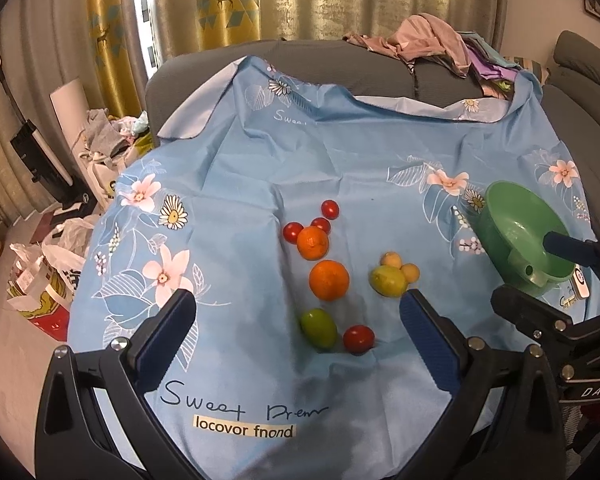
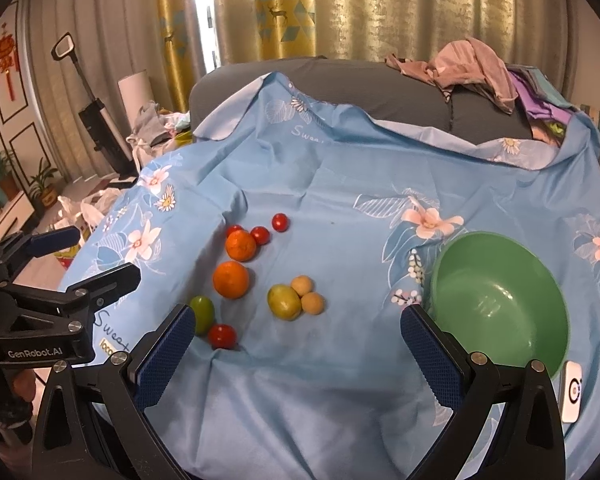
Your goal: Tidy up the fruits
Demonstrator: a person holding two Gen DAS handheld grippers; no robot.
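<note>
Loose fruit lies on a blue flowered cloth [image 1: 260, 160]: two oranges [image 1: 329, 280] [image 2: 231, 279], several cherry tomatoes [image 1: 358, 339] [image 2: 222, 336], a green fruit [image 1: 318, 328] [image 2: 202, 313], a yellow-green fruit [image 1: 388, 280] [image 2: 284, 302] and two small tan fruits [image 2: 312, 303]. An empty green bowl [image 1: 500, 216] [image 2: 500, 304] stands to the right of them. My left gripper [image 1: 297, 299] [image 2: 88, 258] is open, hovering just short of the green fruit. My right gripper [image 2: 298, 313] [image 1: 532, 268] is open too, near the bowl's front left rim, holding nothing.
A small white device [image 2: 572, 390] lies beside the bowl. The cloth drapes over a grey sofa [image 1: 320, 56] with a pile of clothes [image 1: 428, 40] at the back right. Bags [image 1: 52, 272] and a vacuum [image 1: 32, 144] stand on the floor to the left.
</note>
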